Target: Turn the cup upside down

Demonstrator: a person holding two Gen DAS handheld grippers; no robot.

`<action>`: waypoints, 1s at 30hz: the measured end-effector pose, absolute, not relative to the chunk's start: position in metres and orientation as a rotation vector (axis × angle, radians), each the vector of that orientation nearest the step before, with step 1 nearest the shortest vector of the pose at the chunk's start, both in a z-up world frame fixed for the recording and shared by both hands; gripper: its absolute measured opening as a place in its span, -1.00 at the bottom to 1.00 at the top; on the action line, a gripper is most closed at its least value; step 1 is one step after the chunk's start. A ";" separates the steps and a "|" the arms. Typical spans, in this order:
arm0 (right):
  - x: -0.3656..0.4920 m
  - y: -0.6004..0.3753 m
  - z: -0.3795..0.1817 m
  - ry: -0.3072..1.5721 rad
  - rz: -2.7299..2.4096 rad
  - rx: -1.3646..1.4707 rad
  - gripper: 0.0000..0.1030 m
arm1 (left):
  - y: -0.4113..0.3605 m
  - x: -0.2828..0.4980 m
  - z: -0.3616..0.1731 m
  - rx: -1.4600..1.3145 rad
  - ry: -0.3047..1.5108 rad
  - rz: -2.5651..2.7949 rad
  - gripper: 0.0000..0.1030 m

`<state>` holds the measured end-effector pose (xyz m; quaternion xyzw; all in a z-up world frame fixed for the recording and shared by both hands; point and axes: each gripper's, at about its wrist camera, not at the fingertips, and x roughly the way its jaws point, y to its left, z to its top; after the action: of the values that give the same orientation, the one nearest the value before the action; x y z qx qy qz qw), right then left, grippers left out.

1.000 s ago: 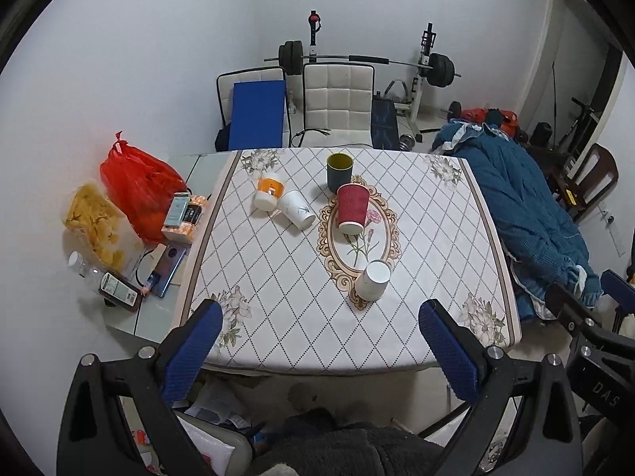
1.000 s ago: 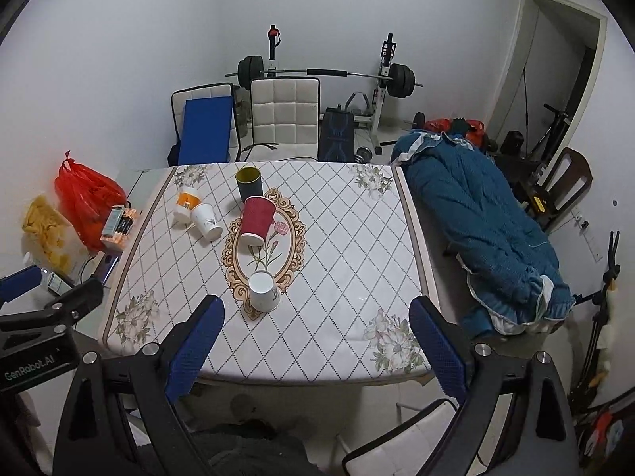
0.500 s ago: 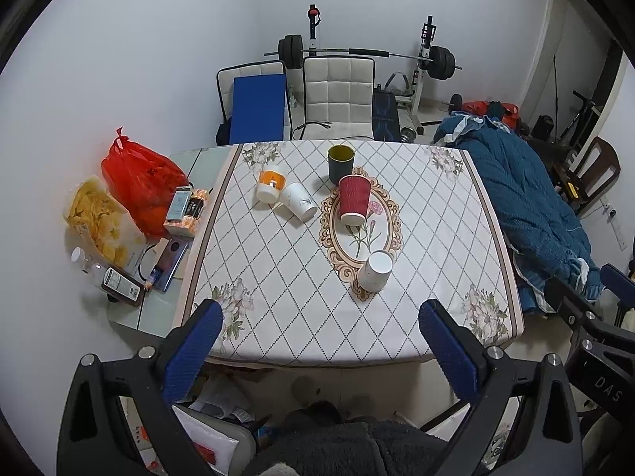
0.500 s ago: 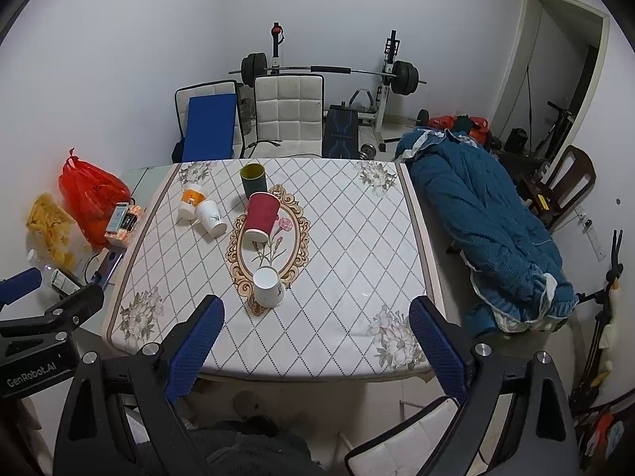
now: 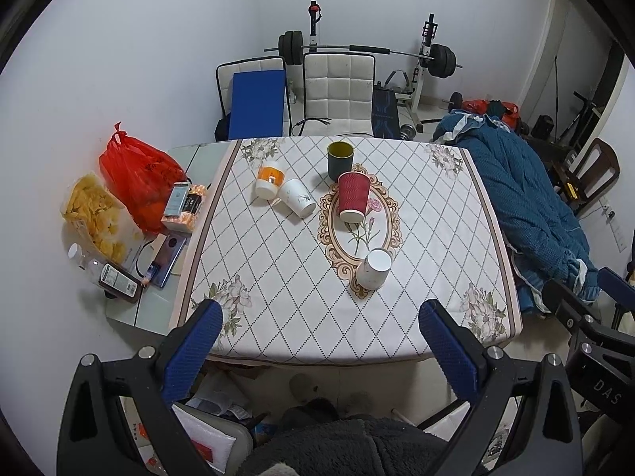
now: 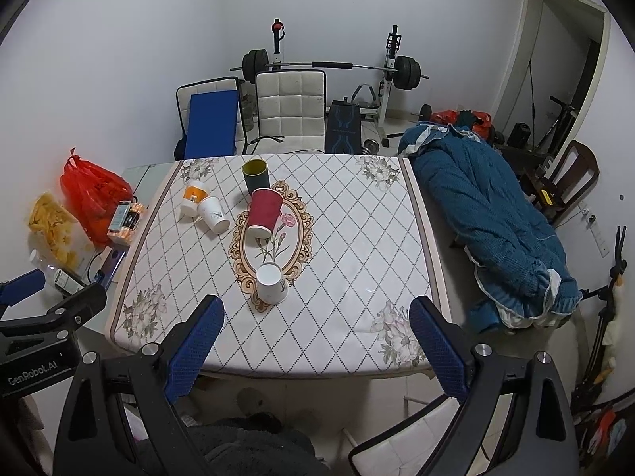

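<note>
We look along the right gripper (image 6: 315,335), and its two blue fingers (image 6: 194,343) are spread wide apart with nothing between them. They hang near the front edge of the bench with the white diamond-pattern cloth (image 6: 357,238). On the cloth we see five cups. A white paper cup (image 6: 271,282) sits closest to us, bottom up and tilted. Behind it a dark red ribbed paper cup (image 6: 263,214) lies on its side. A dark green round cup (image 6: 256,174) stands up at the back. To the left, a white cup with a leaf print (image 6: 213,214) lies touching an orange and white cup (image 6: 191,198). A blue padded coat (image 6: 484,214) lies to the right of the bench.
</note>
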<state>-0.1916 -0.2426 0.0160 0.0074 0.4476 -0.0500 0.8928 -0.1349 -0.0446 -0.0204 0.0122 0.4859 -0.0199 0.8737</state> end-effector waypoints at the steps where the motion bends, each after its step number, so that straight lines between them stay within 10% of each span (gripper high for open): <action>1: -0.192 -0.242 0.016 0.929 -0.104 0.015 0.88 | -0.045 -0.135 -0.020 0.024 1.015 -0.043 0.97; 30: -0.184 -0.238 0.015 0.933 -0.070 0.034 0.90 | -0.041 -0.128 -0.016 -0.008 0.986 -0.005 0.97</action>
<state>-0.1844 -0.2384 0.0148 0.0162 0.4498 -0.0339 0.8923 -0.1277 -0.0406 -0.0159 -0.0040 0.4733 -0.0026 0.8809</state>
